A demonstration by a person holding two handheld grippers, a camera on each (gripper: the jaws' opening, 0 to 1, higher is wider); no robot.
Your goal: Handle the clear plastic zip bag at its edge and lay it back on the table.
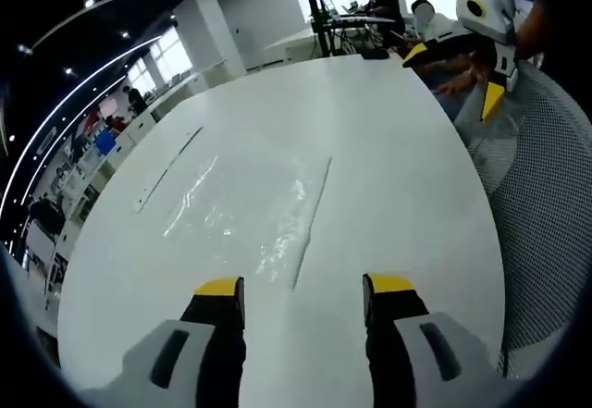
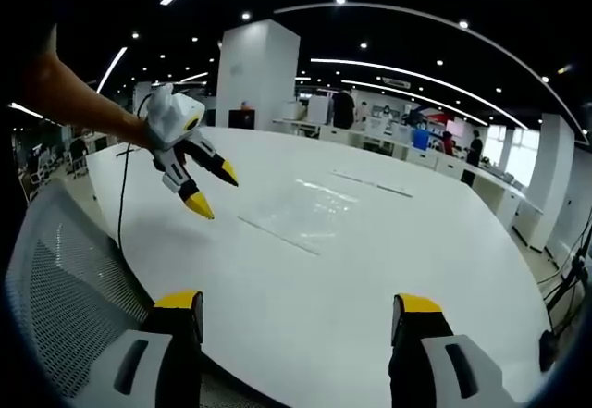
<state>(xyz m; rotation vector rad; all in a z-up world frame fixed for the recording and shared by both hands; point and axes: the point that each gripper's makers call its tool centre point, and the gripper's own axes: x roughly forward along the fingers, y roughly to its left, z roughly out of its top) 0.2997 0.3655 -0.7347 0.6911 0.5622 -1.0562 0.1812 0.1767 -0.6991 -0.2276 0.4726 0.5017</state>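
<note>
The clear plastic zip bag [image 1: 248, 206] lies flat on the round white table [image 1: 388, 149], just beyond the left gripper [image 1: 303, 290] at its twelve o'clock, jaws wide and empty, while the right gripper [image 2: 301, 311] hovers spread wide too, holding nothing.

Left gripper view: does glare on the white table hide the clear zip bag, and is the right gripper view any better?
Left gripper view: light glints off the bag, so its wrinkles and straight edge read clearly against the table; fisheye bends the table rim. Right gripper view: the bag is faint, mostly soft reflections, with ceiling strips curving overhead; the left gripper is sharp, jaws open.
</note>
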